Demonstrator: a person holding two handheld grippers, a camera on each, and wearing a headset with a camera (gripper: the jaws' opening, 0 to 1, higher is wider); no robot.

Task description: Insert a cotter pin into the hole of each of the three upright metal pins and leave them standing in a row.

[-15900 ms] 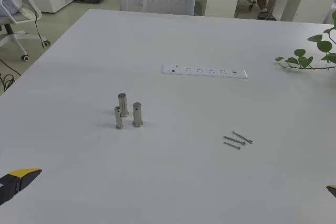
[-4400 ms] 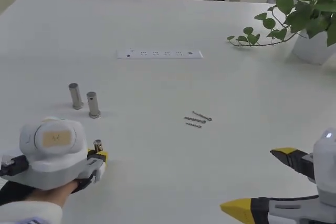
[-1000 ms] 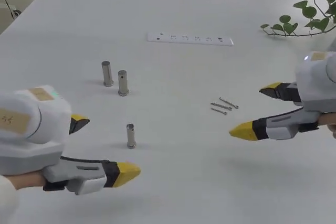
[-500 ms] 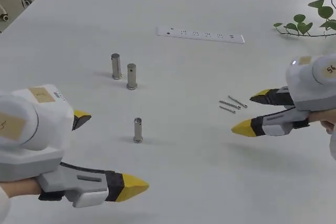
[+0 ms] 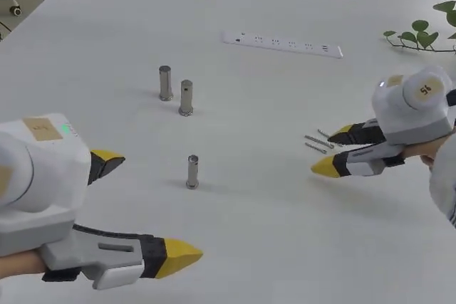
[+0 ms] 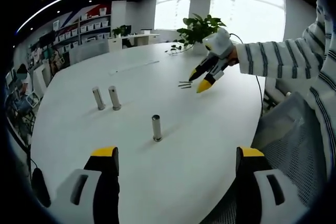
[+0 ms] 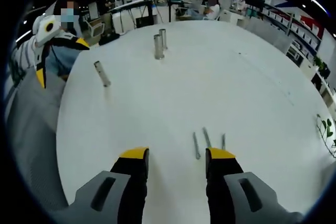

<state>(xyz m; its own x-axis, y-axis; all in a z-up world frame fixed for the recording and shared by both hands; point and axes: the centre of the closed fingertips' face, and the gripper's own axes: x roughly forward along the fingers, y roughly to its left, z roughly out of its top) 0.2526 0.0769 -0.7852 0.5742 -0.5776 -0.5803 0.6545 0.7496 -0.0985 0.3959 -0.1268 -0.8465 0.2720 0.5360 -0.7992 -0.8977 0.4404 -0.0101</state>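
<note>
— Place of the three cotter pins (image 5: 318, 142) against the right gripper (image 5: 330, 151)?
— Flat on the tabletop (image 5: 271, 233), side by side, just ahead of its yellow tips. In the right gripper view, lying ahead between the two jaws, nearer the right-hand one. Contact: cannot tell.
— State of that gripper?
— Partly open, holding nothing.
— And the left gripper (image 5: 146, 208)?
— Spread wide, empty, low over the near part of the tabletop. One metal pin (image 5: 192, 171) upright ahead of it, roughly on the line midway between the jaws, apart from both.
— The other two metal pins (image 5: 186, 97)?
— Upright too, close together, farther back and a little left, well apart from the single one.
— Surface and room?
— Plain white tabletop, with a white power strip (image 5: 283, 44) lying farther back and a green plant (image 5: 427, 33) trailing at the far right. Behind the right gripper, a striped sleeve (image 6: 283, 56). Beyond, an office with shelves (image 6: 86, 22) and bright windows (image 6: 247, 9)
</note>
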